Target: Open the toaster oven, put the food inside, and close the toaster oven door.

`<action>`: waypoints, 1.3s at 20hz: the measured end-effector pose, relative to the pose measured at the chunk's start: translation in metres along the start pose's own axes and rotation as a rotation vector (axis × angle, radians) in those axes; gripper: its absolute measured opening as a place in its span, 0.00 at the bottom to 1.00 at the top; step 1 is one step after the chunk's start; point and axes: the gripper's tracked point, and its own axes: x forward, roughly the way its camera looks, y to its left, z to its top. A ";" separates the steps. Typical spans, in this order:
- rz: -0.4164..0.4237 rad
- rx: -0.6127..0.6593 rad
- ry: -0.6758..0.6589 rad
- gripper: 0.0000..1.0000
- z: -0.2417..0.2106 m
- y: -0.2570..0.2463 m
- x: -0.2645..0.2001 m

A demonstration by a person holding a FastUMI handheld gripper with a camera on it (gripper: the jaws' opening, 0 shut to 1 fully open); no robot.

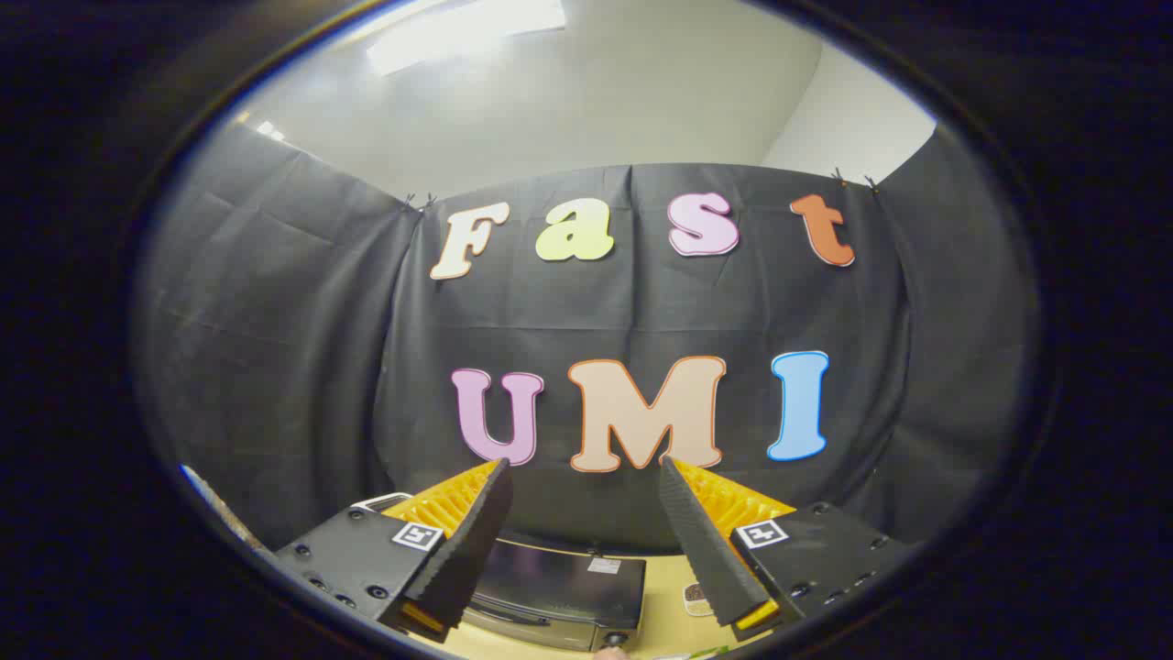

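Note:
My gripper [585, 472] is held high and open, with nothing between its fingers. Far below, between the fingers, stands the toaster oven [559, 587], dark on top with a silver front and its handle [499, 612] across the door; the door looks closed. A small plate of food [696, 598] lies on the table just right of the oven, partly hidden by the right finger [701, 541].
The oven rests on a light wooden table [664, 605]. Black cloth walls rise behind and on both sides, with a white ceiling above. A white rim [380, 501] peeks out behind the left finger.

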 end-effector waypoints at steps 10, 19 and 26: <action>-0.001 -0.019 0.040 1.00 -0.017 0.022 0.023; 0.016 -0.006 0.175 1.00 -0.092 0.045 0.052; 0.038 -0.062 0.418 1.00 -0.221 0.071 0.066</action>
